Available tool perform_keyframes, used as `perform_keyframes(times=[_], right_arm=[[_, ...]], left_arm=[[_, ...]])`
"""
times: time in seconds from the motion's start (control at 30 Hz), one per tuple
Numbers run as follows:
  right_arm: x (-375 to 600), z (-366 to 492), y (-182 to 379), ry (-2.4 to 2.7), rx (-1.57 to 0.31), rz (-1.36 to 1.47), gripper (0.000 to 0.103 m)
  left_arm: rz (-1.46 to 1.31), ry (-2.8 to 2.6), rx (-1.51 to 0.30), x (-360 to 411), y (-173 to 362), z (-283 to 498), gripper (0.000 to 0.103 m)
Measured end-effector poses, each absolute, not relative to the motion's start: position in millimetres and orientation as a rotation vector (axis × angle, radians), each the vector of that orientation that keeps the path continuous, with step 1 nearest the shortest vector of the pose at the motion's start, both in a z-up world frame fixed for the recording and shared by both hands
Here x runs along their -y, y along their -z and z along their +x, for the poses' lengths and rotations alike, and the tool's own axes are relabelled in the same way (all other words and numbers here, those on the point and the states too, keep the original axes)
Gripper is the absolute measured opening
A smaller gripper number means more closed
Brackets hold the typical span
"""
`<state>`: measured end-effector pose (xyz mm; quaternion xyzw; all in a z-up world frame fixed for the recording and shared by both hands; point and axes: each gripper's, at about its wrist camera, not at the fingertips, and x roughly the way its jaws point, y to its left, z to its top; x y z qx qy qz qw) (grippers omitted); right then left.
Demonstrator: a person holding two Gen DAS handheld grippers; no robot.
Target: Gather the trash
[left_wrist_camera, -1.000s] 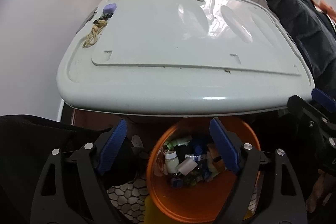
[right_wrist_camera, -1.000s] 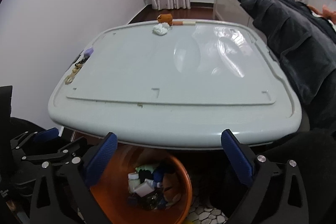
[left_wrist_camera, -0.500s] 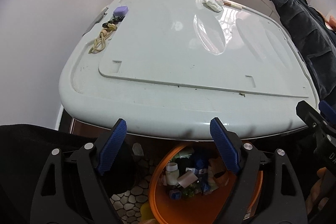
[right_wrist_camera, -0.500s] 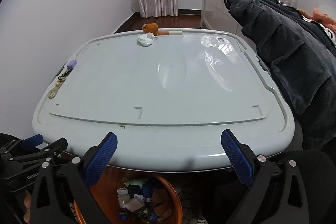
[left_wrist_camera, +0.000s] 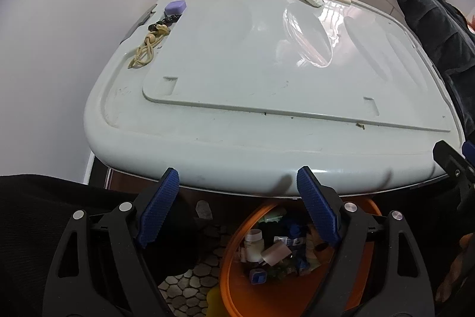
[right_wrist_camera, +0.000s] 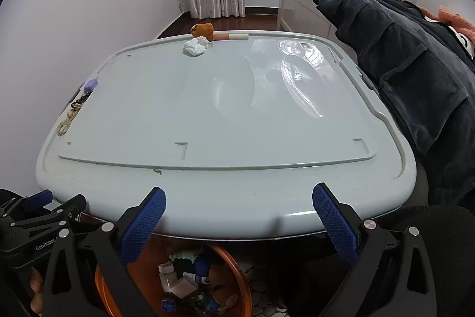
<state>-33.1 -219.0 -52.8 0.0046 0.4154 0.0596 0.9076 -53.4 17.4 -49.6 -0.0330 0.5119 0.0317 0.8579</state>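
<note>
Both grippers hang wide open and empty at the near edge of the pale lid (right_wrist_camera: 225, 115): left gripper (left_wrist_camera: 237, 208), right gripper (right_wrist_camera: 237, 223). Crumpled tissue (right_wrist_camera: 195, 46) sits at the far edge, touching an orange lump (right_wrist_camera: 202, 31). Below, the orange bin (left_wrist_camera: 234, 263) holds bottles and wrappers.

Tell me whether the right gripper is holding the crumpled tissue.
No: the right gripper is open and empty, and the crumpled tissue lies far across the table.
</note>
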Motion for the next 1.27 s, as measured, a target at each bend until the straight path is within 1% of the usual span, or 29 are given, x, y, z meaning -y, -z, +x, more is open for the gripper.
perform_keyframes(times=[0.5,0.53,0.57,0.6,0.63,1.0,1.27], right_arm=[[218,-34,54,-0.121,-0.853,0.002,0.098],[218,-34,54,-0.12,-0.854,0.001,0.098],[217,-34,54,-0.12,-0.856,0.001,0.098],[217,-34,55,-0.119,-0.859,0.0,0.098],[218,-33,55,-0.118,-0.86,0.0,0.098],[219,-33,55,-0.111,-0.861,0.002,0.098],[221,-34,56,-0.105,-0.859,0.005,0.098]], left_arm=[[-0.014,-0.052,-1.045,-10,48,-55,0.08],[-0.013,-0.053,-1.038,-10,47,-55,0.081],[-0.014,-0.052,-1.033,-10,47,-56,0.083],[-0.019,-0.053,-1.028,-10,46,-56,0.088],[-0.024,-0.051,-1.024,-10,46,-57,0.09],[-0.031,-0.05,-1.025,-12,46,-57,0.09],[-0.066,-0.058,-1.057,-21,51,-53,0.09]])
